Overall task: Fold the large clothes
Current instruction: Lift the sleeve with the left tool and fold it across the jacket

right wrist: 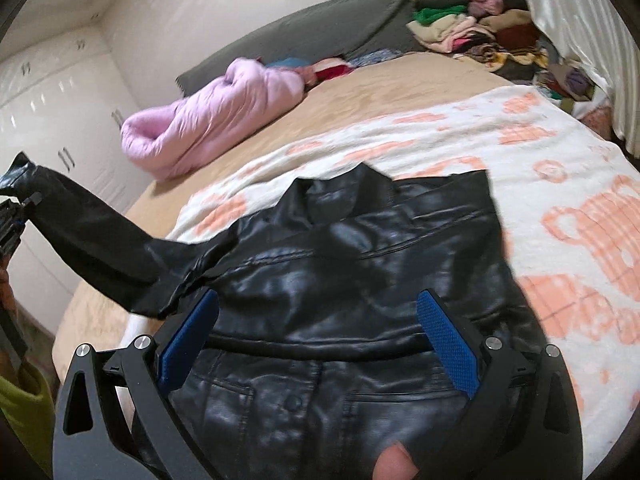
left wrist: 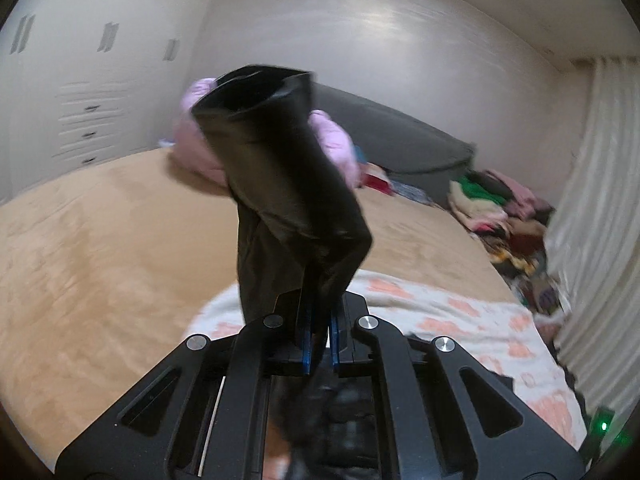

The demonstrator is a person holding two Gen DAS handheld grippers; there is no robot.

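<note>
A black leather jacket (right wrist: 344,280) lies front up on a white blanket with orange print (right wrist: 560,184) on the bed. Its left sleeve (right wrist: 92,236) is stretched out and lifted off the bed to the left. My left gripper (left wrist: 320,332) is shut on that sleeve (left wrist: 288,184), whose cuff end stands up in front of the camera. In the right wrist view the left gripper (right wrist: 12,208) shows at the far left edge, clamped on the sleeve's end. My right gripper (right wrist: 318,332) hovers open over the jacket's chest, its blue pads (right wrist: 448,344) wide apart with nothing between them.
A pink padded quilt (right wrist: 208,116) lies bunched at the far side of the tan bedspread (left wrist: 100,240). A grey headboard cushion (right wrist: 320,28) and a pile of mixed clothes (right wrist: 480,28) sit beyond. White wardrobes (left wrist: 80,92) line the left wall; a pale curtain (left wrist: 592,200) hangs at right.
</note>
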